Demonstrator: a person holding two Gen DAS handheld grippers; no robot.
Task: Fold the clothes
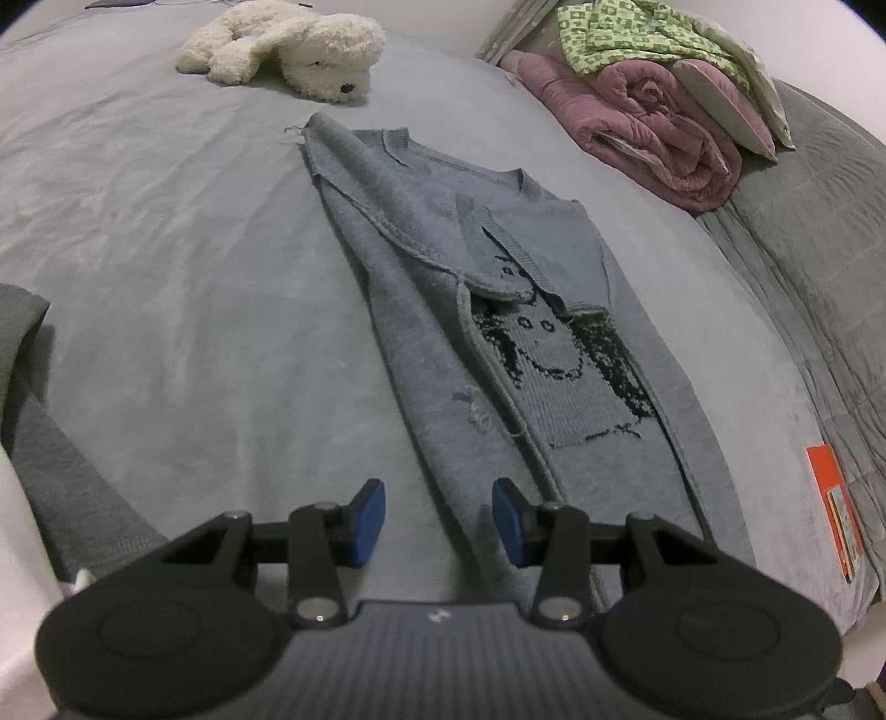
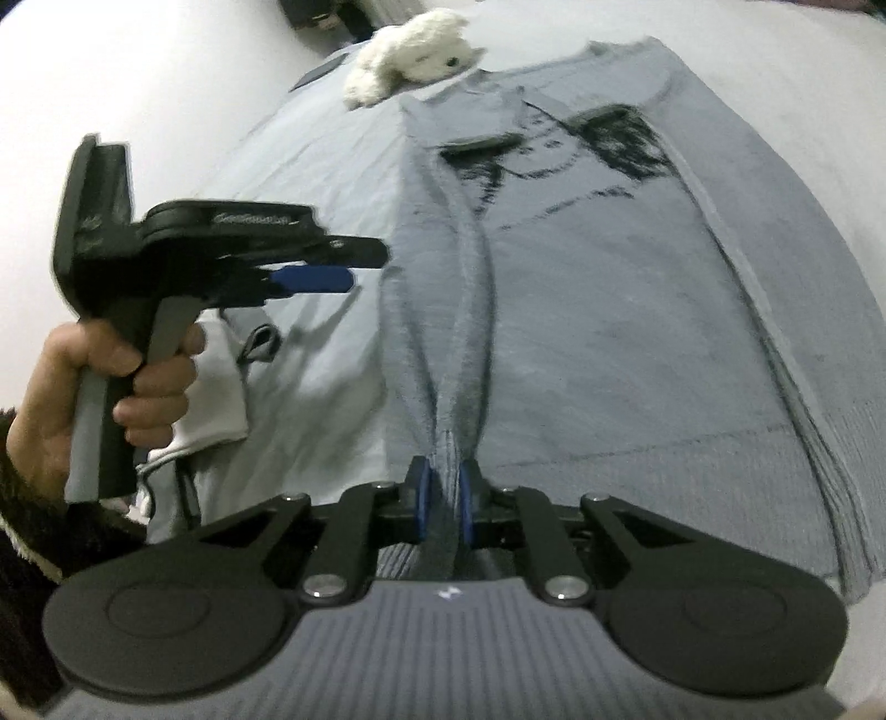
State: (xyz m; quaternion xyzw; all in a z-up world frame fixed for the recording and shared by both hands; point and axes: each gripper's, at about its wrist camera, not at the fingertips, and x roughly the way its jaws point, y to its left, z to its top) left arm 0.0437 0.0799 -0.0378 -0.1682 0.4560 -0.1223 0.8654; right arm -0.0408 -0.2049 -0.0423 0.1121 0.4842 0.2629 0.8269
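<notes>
Right wrist view: right gripper (image 2: pixel 443 501) fingers pinch the sweater (image 2: pixel 609 310) hem — thin bite, could slip when lifted. Left gripper (image 1: pixel 438 518) gapes wide, holding nothing.

A bedroom: grey bed (image 1: pixel 166 232), plush toy (image 1: pixel 288 47), rolled quilts (image 1: pixel 653 127).

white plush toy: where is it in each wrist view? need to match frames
Left wrist: white plush toy lies top left of centre on the grey bed, beyond the sweater's far end.
Right wrist: it sits at top centre, just left of the sweater's far end.
Shared landmark: the dark knitted figure on the grey sweater.
</notes>
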